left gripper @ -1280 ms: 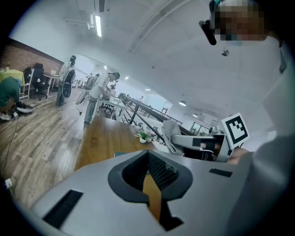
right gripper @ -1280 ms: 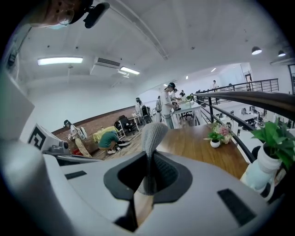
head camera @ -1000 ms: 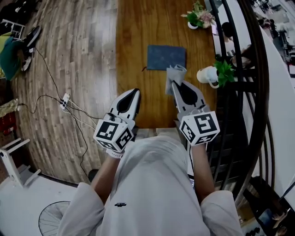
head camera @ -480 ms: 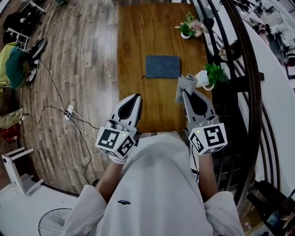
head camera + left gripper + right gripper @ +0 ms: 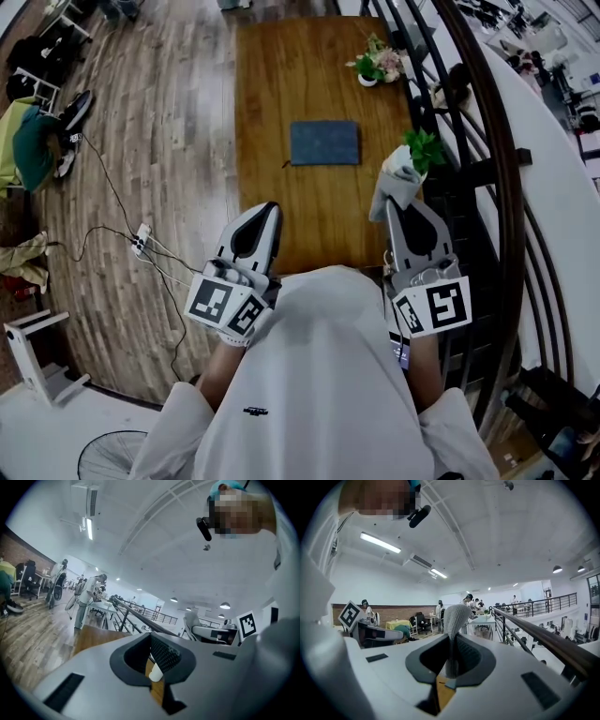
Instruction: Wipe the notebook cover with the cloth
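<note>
Forward and down-left of the right gripper [image 5: 398, 199], flat at the middle of the wooden table [image 5: 267, 84]: the notebook [image 5: 324, 142], lengthwise across the table, roughly midway ahead of both grippers. Clamped in the right jaws: a grey knitted cloth [image 5: 397, 178], upright, well apart from the cover. Left gripper [image 5: 270, 208] shut, empty. Slate-blue, closed, plain cover.

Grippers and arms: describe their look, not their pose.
Both left claw and right claw have light grey tapered shells with black teardrop insets. Each carries a white cube with black square markers. The person wears a white short-sleeved shirt.
</note>
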